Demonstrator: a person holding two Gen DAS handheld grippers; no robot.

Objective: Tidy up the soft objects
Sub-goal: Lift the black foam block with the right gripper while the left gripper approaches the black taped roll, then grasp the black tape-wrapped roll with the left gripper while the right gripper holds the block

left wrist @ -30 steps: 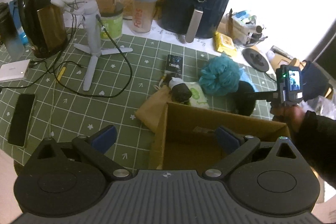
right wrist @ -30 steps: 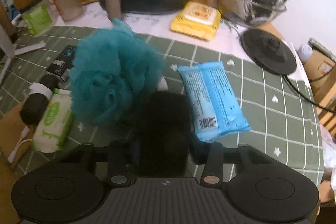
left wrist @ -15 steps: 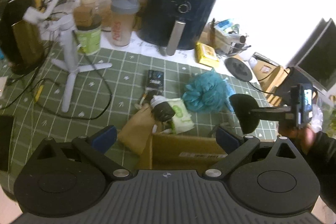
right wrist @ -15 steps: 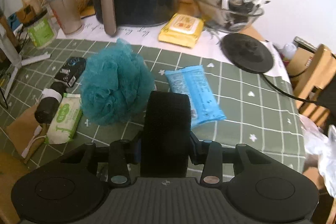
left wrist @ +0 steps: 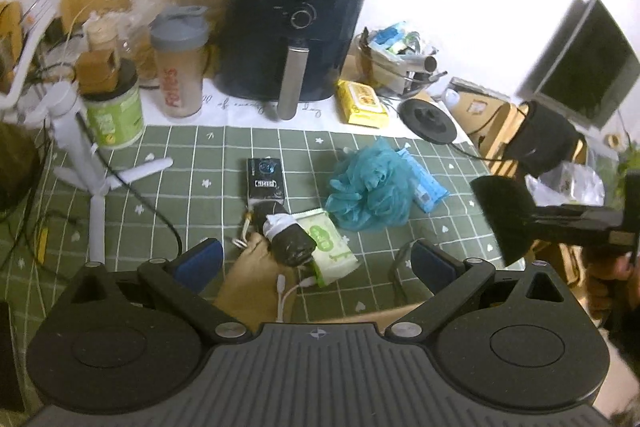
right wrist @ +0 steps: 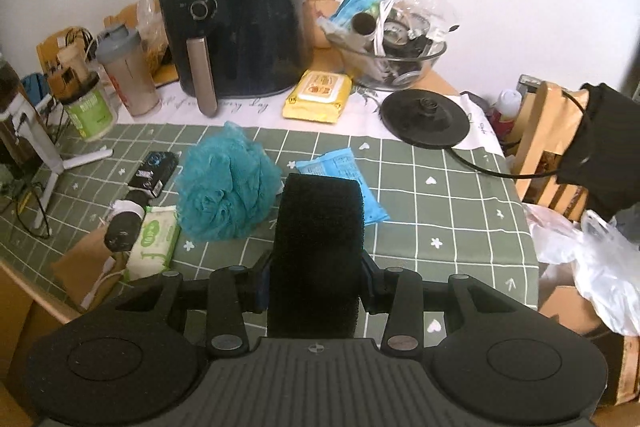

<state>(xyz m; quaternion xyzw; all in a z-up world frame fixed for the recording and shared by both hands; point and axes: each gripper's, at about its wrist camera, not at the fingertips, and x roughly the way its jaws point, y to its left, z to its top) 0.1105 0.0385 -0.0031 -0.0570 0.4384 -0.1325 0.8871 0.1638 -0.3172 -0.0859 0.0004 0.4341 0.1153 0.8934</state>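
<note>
My right gripper (right wrist: 316, 279) is shut on a black fuzzy soft pad (right wrist: 316, 247) and holds it in the air above the green checked cloth (right wrist: 440, 195). The left wrist view shows that pad (left wrist: 504, 215) at the far right, off the table's edge. A teal bath pouf (right wrist: 226, 187) lies beside a blue wipes pack (right wrist: 340, 171). My left gripper (left wrist: 316, 261) is open and holds nothing. Below its fingers lie a rolled dark sock (left wrist: 286, 239), a green-white wipes pack (left wrist: 330, 247) and a brown paper bag (left wrist: 252, 279). A strip of the cardboard box (left wrist: 380, 315) shows near it.
At the back stand a black air fryer (left wrist: 296, 31), a shaker bottle (left wrist: 180, 67), a yellow wipes pack (left wrist: 362, 103), a kettle base (right wrist: 424, 117) and a glass bowl of clutter (right wrist: 396, 55). A white tripod (left wrist: 88, 171) with cables is at the left. A small black box (left wrist: 266, 181) lies mid-cloth.
My right gripper has lifted the black pad off the cloth, up and away to the right. The left gripper has drawn back, so the cardboard box has slid almost out of its view.
</note>
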